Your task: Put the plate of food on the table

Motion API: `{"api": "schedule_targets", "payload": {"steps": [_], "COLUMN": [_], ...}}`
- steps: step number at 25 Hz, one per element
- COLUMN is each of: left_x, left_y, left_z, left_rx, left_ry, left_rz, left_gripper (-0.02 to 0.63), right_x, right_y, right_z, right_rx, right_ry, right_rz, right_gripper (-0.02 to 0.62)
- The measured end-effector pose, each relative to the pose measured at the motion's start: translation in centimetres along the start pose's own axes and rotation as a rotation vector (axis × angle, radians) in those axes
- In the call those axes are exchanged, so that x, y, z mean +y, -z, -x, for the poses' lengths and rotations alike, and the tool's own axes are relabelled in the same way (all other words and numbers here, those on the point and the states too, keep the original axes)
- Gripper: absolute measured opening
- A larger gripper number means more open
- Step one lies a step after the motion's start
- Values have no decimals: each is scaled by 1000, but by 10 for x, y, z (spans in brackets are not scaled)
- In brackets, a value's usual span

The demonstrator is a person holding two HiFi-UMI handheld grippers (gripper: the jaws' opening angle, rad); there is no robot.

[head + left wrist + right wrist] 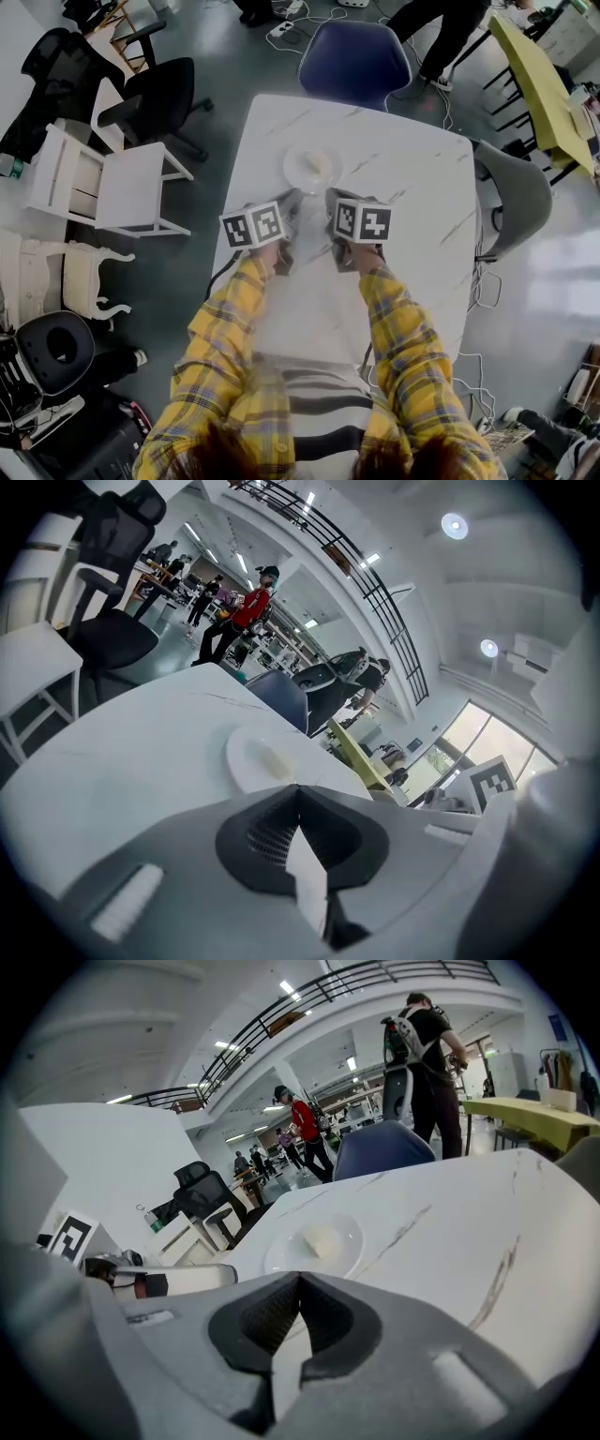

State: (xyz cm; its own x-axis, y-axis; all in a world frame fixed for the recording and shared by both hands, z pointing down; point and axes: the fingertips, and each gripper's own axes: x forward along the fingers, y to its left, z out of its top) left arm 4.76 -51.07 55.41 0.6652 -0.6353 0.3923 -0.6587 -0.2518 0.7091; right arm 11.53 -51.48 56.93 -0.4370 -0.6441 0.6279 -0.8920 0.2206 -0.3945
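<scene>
From the head view, the plate [312, 167] sits flat on the white marbled desk [422, 187], toward the far side and well in from every edge. The pale lump of food [320, 169] rests on it. My left tool [289, 201] and right tool [334, 201] lie side by side just short of the plate's near rim, both apart from it. As I judge it, the placing looks done. The risk now is a stray forward push: either tip could catch the rim and send the plate sliding on that smooth top.

In the left gripper view, my left tool [298, 787] has its jaws pressed together with nothing between them. The plate [251, 758] lies just beyond the tips, slightly left of where they point. A low sweep to the left could clip it.

In the right gripper view, my right tool [298, 1277] is likewise closed at the tips and empty. The plate [314, 1244] sits almost dead ahead, the food [319, 1238] loose at its middle. A knock from here would likely jolt that lump off, since I see nothing that would keep it in place.
</scene>
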Motion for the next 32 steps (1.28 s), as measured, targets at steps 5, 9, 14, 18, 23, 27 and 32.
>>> {"api": "schedule_targets", "payload": {"steps": [5, 9, 14, 18, 23, 27, 32], "left_x": [-1, -5, -12, -20, -24, -33, -52], "left_y": [5, 10, 16, 28, 44, 54, 76], "left_z": [26, 46, 72, 87, 104, 120, 143], "left_rx": [11, 22, 27, 12, 6, -25, -62], "left_ry": [7, 24, 57, 75, 82, 84, 81], "left_rz": [1, -13, -38, -80, -104, -117, -141], "left_gripper": [-5, -5, -5, -5, -5, -5, -5], "right_x": [18, 32, 51, 56, 60, 66, 82], "right_y": [10, 20, 32, 41, 56, 66, 85], "right_z": [17, 32, 52, 70, 84, 100, 127], "right_rx": [-24, -47, -82, -120, -143, -172, -194], "right_ry": [21, 47, 81, 93, 97, 93, 65], "right_rz": [-7, -17, -24, -31, -55, -48, -38], "right_gripper": [0, 0, 0, 0, 0, 0, 0]}}
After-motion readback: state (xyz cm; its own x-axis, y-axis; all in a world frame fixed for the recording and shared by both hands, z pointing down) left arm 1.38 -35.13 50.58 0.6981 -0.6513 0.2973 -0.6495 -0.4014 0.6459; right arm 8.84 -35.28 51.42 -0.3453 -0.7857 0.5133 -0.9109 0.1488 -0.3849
